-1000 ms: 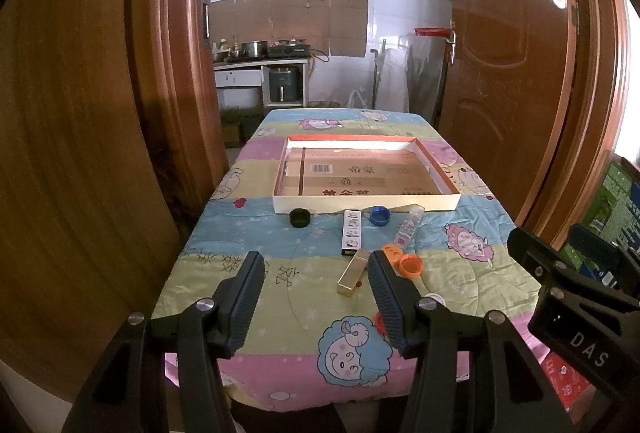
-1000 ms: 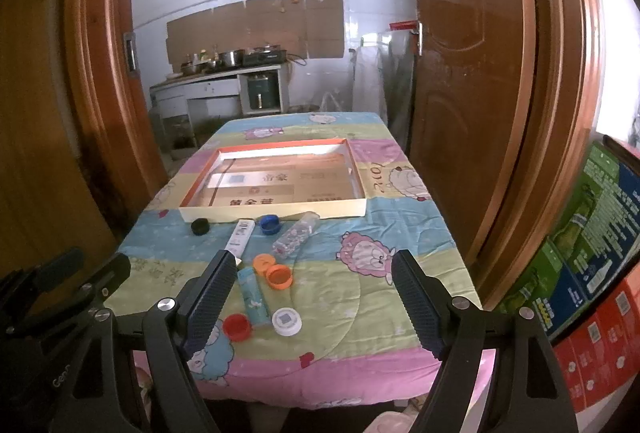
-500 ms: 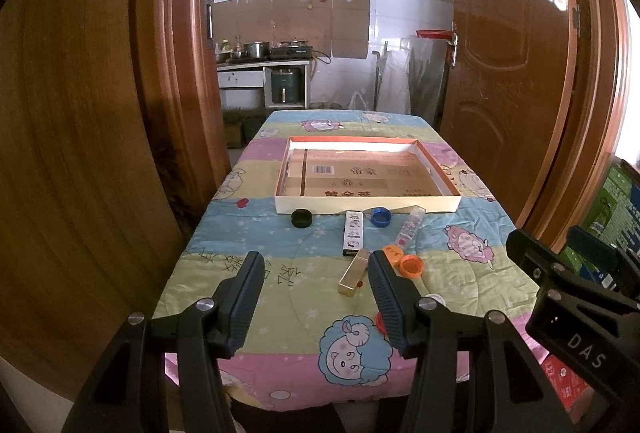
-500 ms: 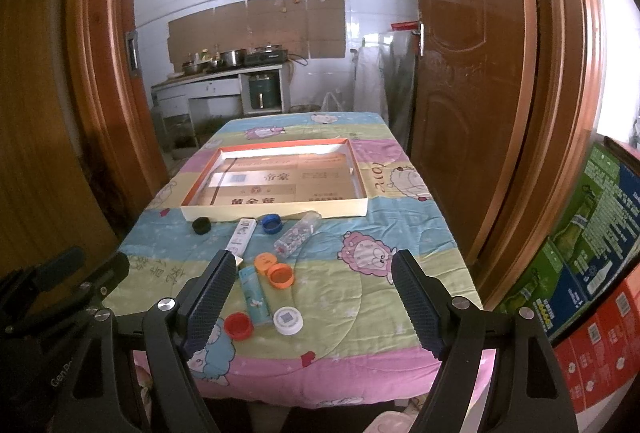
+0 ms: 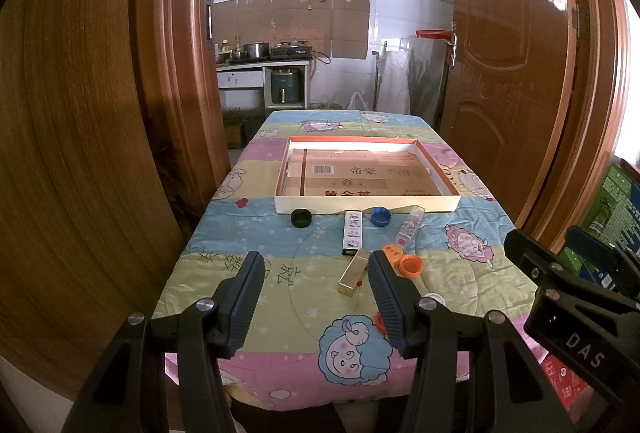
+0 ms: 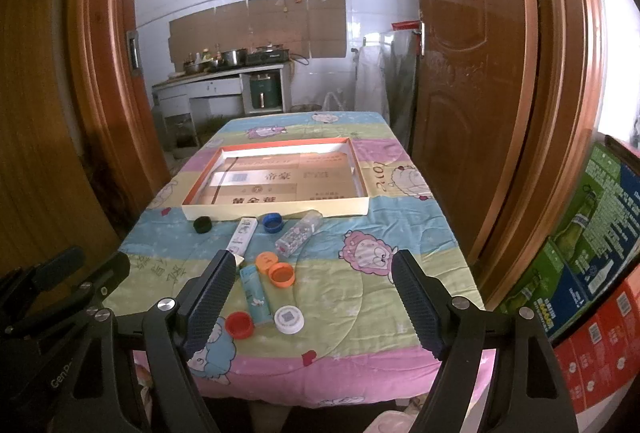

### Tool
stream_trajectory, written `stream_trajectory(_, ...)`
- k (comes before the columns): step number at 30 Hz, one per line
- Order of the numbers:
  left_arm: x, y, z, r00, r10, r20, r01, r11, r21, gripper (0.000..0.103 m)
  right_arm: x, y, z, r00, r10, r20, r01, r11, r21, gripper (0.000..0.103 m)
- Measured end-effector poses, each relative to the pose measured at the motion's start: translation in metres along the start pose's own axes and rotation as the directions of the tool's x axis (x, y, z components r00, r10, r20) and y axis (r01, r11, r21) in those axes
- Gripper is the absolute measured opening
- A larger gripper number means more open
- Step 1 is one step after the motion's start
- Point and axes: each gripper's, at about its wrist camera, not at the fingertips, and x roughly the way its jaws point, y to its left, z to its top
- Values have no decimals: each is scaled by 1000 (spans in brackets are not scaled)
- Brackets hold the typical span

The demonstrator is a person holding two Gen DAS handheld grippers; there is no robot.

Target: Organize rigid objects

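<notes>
Your left tongs [image 5: 316,293] hang wide open and empty above the near edge of the desk [image 5: 248,245], with nothing between the ribbed pads. Your right tongs [image 6: 312,301] stand spread just as wide beside them, also holding nothing. Both point down and forward at the scatter of small things, which reads as a pause to choose a first pick before any sorting has begun.

Nearest the left tongs lies a slim gold box [image 5: 354,271], angled, its far end close to a white printed carton [image 5: 353,232]. From the right tongs' side, a light-blue tube [image 6: 254,293] lies lengthwise at the near end, with a red cap [image 6: 239,325] and a white cap [image 6: 289,319] flanking its near end. Two orange caps [image 6: 276,269] sit touching each other just beyond it. Farther out are a clear bottle [image 6: 299,233] lying on its side with speckled contents, a blue cap [image 6: 273,222] and a black cap [image 6: 202,224], these last two just in front of the tray wall.

The shallow tray [image 5: 366,204], orange-rimmed and lined with flattened cardboard, lies beyond them in the middle of the cartoon-printed quilt and holds none of the objects yet. It is presumably the place meant for the loose items, which all sit on your side of it, within reach.
</notes>
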Motion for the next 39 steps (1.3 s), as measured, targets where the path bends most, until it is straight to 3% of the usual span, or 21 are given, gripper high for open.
stream_trajectory(39, 13, -3, -7, 999, -18, -42, 18, 1000, 6, 54, 8, 1, -5, 1000, 7, -30, -7, 1000, 5, 81)
